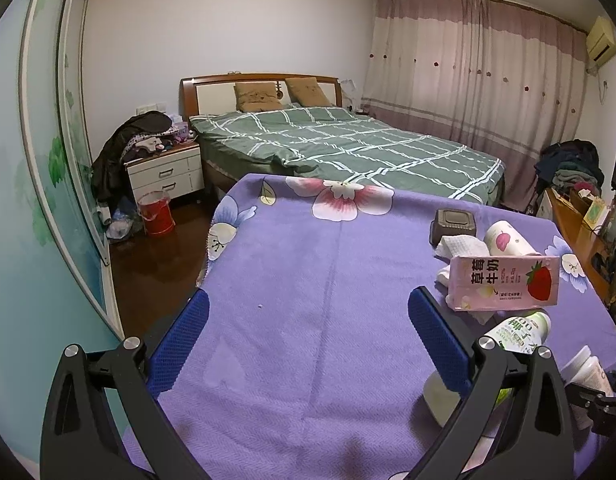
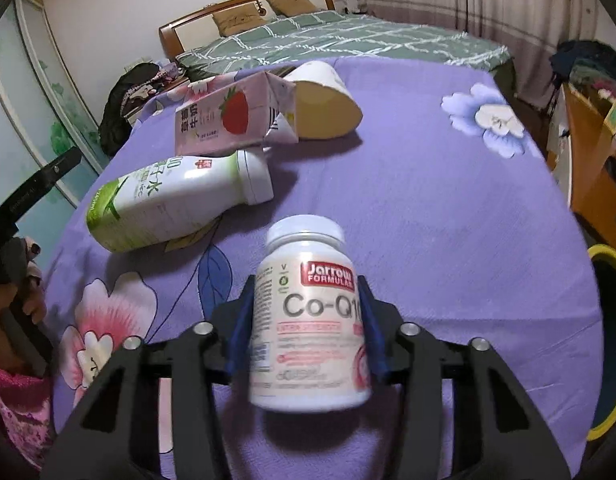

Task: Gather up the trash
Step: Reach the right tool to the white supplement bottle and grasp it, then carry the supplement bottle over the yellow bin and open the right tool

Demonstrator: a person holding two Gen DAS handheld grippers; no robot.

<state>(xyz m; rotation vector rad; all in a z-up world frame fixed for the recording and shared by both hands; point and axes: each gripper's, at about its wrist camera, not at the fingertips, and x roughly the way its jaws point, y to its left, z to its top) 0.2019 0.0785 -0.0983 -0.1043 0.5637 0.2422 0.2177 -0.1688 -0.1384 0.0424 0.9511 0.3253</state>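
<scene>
My right gripper (image 2: 305, 280) is shut on a white supplement bottle (image 2: 308, 320), its blue pads against both sides of the label, cap pointing away. On the purple flowered cloth (image 2: 428, 200) beyond it lie a green-and-white drink bottle (image 2: 175, 200), a pink strawberry milk carton (image 2: 223, 120) and a tipped paper cup (image 2: 328, 100). My left gripper (image 1: 308, 296) hangs open over bare cloth, nothing between its fingers. To its right are the carton (image 1: 504, 282), the drink bottle (image 1: 520, 330), the cup (image 1: 506, 238) and crumpled white tissue (image 1: 460, 248).
A dark box (image 1: 454, 224) sits behind the tissue. A yellow-rimmed bin (image 2: 608, 340) stands off the table's right edge. A red lined bucket (image 1: 155, 214) is on the floor by the nightstand. A bed (image 1: 348, 144) lies beyond; a hand (image 2: 27, 292) holds the left gripper.
</scene>
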